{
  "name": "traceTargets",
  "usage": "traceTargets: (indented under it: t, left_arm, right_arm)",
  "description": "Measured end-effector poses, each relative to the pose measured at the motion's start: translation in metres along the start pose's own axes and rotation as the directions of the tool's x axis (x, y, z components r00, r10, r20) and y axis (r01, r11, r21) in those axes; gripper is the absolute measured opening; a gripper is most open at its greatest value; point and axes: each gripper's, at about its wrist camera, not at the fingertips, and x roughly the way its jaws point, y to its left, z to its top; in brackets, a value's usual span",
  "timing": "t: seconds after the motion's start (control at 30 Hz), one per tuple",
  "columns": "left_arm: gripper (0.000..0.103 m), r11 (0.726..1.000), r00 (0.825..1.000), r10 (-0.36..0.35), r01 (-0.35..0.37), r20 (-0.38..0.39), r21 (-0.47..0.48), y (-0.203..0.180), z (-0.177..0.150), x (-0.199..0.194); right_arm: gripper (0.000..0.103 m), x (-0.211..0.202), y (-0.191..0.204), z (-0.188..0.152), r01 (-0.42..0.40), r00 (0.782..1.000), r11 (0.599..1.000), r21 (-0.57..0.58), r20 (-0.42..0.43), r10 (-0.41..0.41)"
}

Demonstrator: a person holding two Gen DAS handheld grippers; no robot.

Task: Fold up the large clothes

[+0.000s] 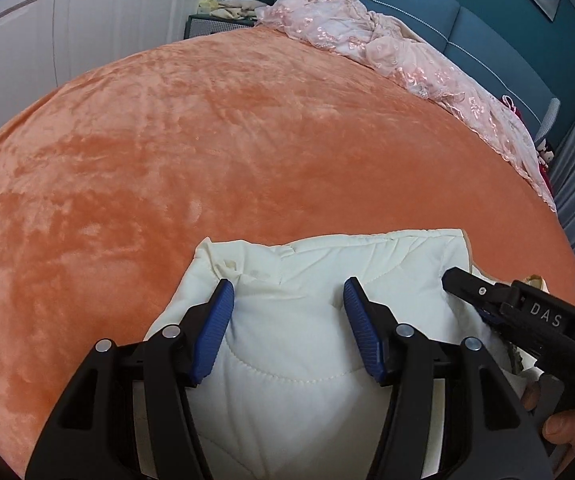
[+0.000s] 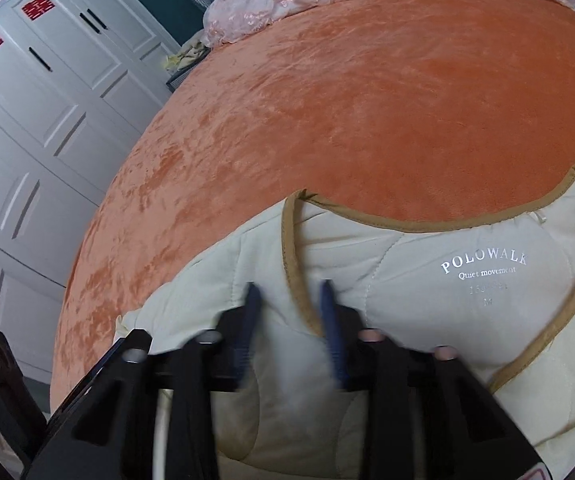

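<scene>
We see a cream padded jacket [image 2: 427, 280] lying at the near edge of the bed [image 1: 207, 140], on its orange cover. Our left gripper [image 1: 287, 300] hangs over it with its jaws partly apart and nothing pinched. Our right gripper [image 2: 289, 308] looks blurry; its jaws stand narrow by the tan collar trim [image 2: 291, 248], and we cannot tell if they pinch it.

A home bedroom: an orange plush-covered bed [image 1: 247, 140], a padded teal headboard [image 1: 467, 28] beyond, white panelled wardrobe doors [image 2: 47, 92] left.
</scene>
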Motion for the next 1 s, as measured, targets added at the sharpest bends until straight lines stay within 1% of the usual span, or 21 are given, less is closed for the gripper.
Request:
traceTargets:
  t: [0.1, 0.17, 0.27, 0.37, 0.43, 0.47, 0.5, 0.53, 0.57, 0.6, 0.63, 0.67, 0.7, 0.77, 0.8, 0.83, 0.87, 0.9, 0.93, 0.97, 1.0]
  left_arm:
    - [0.055, 1.0, 1.0, -0.002, 0.002, 0.029, -0.002, 0.001, -0.004, -0.002]
    - [0.055, 1.0, 0.999, 0.006, -0.007, 0.039, 0.007, 0.0, -0.006, -0.002]
    - [0.056, 0.999, 0.998, 0.022, -0.024, 0.053, 0.027, -0.004, -0.007, -0.002]
    - [0.056, 0.998, 0.997, 0.045, -0.047, 0.055, 0.04, -0.007, -0.008, 0.002]
    - [0.056, 0.996, 0.996, 0.069, -0.072, 0.051, 0.053, -0.01, -0.008, 0.004]
    - [0.056, 0.995, 0.995, 0.081, -0.084, 0.049, 0.06, -0.011, -0.007, 0.005]
    - [0.056, 0.993, 0.994, 0.094, -0.097, 0.047, 0.065, -0.013, -0.007, 0.006]
    - [0.056, 0.992, 0.994, 0.103, -0.106, 0.044, 0.069, -0.014, -0.007, 0.006]
    - [0.056, 0.991, 0.993, 0.108, -0.111, 0.038, 0.072, -0.014, -0.006, 0.006]
    - [0.056, 0.991, 0.993, 0.11, -0.112, 0.03, 0.072, -0.015, -0.004, 0.005]
    - [0.055, 0.991, 0.993, 0.113, -0.114, 0.022, 0.072, -0.015, -0.002, 0.003]
    - [0.055, 0.99, 0.993, 0.115, -0.116, 0.018, 0.075, -0.017, 0.001, -0.003]
    - [0.055, 0.99, 0.993, 0.114, -0.116, 0.029, 0.079, -0.021, 0.004, -0.012]
    - [0.056, 0.993, 0.996, 0.056, -0.063, 0.076, 0.098, -0.036, 0.009, -0.033]
    - [0.056, 0.993, 0.996, 0.014, -0.025, 0.09, 0.118, -0.05, 0.011, -0.044]
    - [0.056, 0.99, 0.996, -0.032, 0.019, 0.088, 0.143, -0.068, 0.013, -0.052]
    - [0.056, 0.983, 0.994, -0.082, 0.07, 0.068, 0.17, -0.087, 0.015, -0.055]
    - [0.056, 0.97, 0.989, -0.144, 0.136, 0.025, 0.2, -0.111, 0.015, -0.054]
    - [0.056, 0.956, 0.981, -0.194, 0.195, -0.026, 0.221, -0.133, 0.014, -0.05]
    - [0.056, 0.94, 0.969, -0.232, 0.246, -0.084, 0.238, -0.156, 0.01, -0.042]
    - [0.056, 0.927, 0.962, -0.243, 0.268, -0.123, 0.26, -0.178, 0.004, -0.033]
  right_arm:
    - [0.004, -0.011, -0.001, -0.006, -0.003, 0.997, 1.0, -0.009, 0.075, 0.003]
    - [0.003, -0.012, -0.004, -0.011, 0.011, 0.994, 1.0, -0.001, 0.104, -0.01]
    - [0.002, -0.002, -0.007, -0.016, 0.048, 0.994, 0.999, 0.015, 0.101, -0.049]
    - [0.001, 0.005, -0.002, -0.015, 0.113, 0.989, 0.994, -0.012, 0.095, -0.111]
    - [0.001, 0.003, 0.0, -0.015, 0.129, 0.986, 0.991, -0.016, 0.108, -0.127]
    - [0.002, -0.004, 0.0, -0.016, 0.136, 0.982, 0.991, -0.009, 0.136, -0.133]
    - [0.004, -0.017, -0.002, -0.016, 0.152, 0.971, 0.988, 0.011, 0.182, -0.152]
    - [0.004, -0.033, -0.007, -0.017, 0.171, 0.956, 0.984, 0.047, 0.235, -0.177]
    - [0.007, -0.055, -0.015, -0.017, 0.168, 0.938, 0.981, 0.095, 0.289, -0.189]
    - [0.007, -0.074, -0.027, -0.017, 0.148, 0.929, 0.98, 0.136, 0.321, -0.185]
    - [0.007, -0.092, -0.04, -0.016, 0.136, 0.923, 0.977, 0.165, 0.337, -0.186]
    - [0.009, -0.109, -0.054, -0.015, 0.142, 0.917, 0.973, 0.183, 0.345, -0.199]
    - [0.014, -0.126, -0.069, -0.013, 0.16, 0.91, 0.968, 0.193, 0.352, -0.22]
    - [0.017, -0.152, -0.102, -0.011, 0.209, 0.899, 0.957, 0.2, 0.347, -0.268]
    - [0.017, -0.159, -0.12, -0.01, 0.221, 0.901, 0.953, 0.208, 0.331, -0.281]
    - [0.017, -0.164, -0.136, -0.01, 0.22, 0.906, 0.95, 0.222, 0.314, -0.283]
    - [0.017, -0.168, -0.152, -0.01, 0.22, 0.913, 0.945, 0.243, 0.289, -0.287]
    - [0.017, -0.168, -0.166, -0.01, 0.218, 0.923, 0.942, 0.256, 0.26, -0.284]
    - [0.017, -0.168, -0.175, -0.011, 0.212, 0.932, 0.942, 0.261, 0.236, -0.275]
    - [0.016, -0.166, -0.183, -0.012, 0.211, 0.938, 0.942, 0.262, 0.216, -0.271]
    - [0.012, -0.163, -0.189, -0.014, 0.215, 0.942, 0.942, 0.26, 0.2, -0.27]
